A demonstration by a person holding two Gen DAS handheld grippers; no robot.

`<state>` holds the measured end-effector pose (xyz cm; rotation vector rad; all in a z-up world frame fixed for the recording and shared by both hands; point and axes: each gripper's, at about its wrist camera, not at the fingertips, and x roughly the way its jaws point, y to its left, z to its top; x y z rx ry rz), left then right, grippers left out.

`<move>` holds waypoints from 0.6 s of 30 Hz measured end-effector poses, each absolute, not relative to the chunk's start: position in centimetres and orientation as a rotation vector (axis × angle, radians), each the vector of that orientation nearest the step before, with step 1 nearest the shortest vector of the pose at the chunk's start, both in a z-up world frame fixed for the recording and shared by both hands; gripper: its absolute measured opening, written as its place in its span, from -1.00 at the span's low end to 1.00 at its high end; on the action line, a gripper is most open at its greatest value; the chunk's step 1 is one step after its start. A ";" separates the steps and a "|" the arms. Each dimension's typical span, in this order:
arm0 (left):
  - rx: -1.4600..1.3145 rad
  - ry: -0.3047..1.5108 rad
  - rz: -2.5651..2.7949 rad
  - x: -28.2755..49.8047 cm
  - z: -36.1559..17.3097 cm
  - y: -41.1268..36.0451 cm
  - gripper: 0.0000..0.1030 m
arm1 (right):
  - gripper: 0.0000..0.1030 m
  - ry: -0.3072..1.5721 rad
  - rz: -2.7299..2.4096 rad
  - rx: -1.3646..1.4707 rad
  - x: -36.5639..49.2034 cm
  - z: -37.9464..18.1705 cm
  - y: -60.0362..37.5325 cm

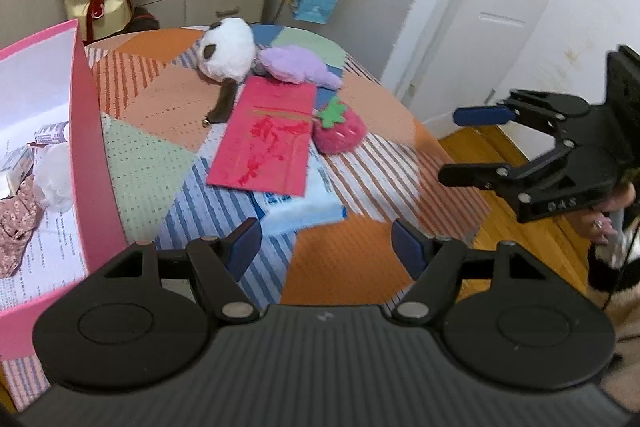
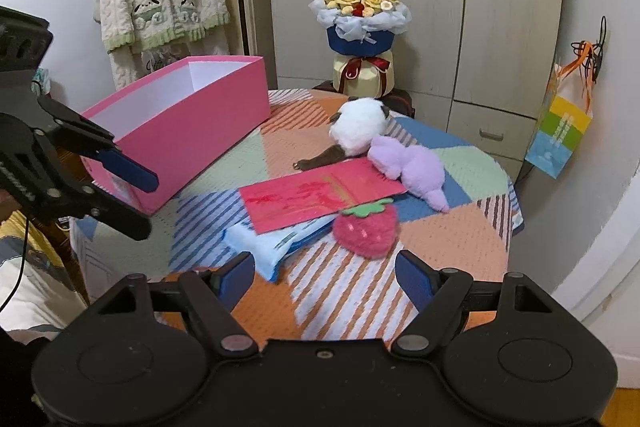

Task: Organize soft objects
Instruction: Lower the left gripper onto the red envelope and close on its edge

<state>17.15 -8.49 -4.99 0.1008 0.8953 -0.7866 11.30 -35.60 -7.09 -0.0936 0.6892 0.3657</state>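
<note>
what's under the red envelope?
A light blue packet lies under the red envelope, sticking out at its near edge. How far it runs beneath, and anything else there, is covered.

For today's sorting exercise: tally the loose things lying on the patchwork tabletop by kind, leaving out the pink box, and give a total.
Plush toys: 3 (white panda plush, lilac plush animal, pink strawberry plush)
Flat paper items: 1 (red envelope)
Soft plastic packs: 1 (light blue tissue pack)
Total: 5
</note>
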 end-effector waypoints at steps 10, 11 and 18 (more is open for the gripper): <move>0.072 0.871 -0.670 21.0 -7.4 -10.9 0.38 | 0.58 0.716 0.392 -0.015 16.2 -9.0 -37.0; 0.058 0.877 -0.657 21.4 -7.7 -10.9 0.38 | 0.58 0.725 0.397 0.001 16.6 -9.2 -37.1; -0.073 0.944 -0.569 23.0 -10.1 -10.4 0.38 | 0.58 0.714 0.429 0.036 20.9 -9.7 -37.1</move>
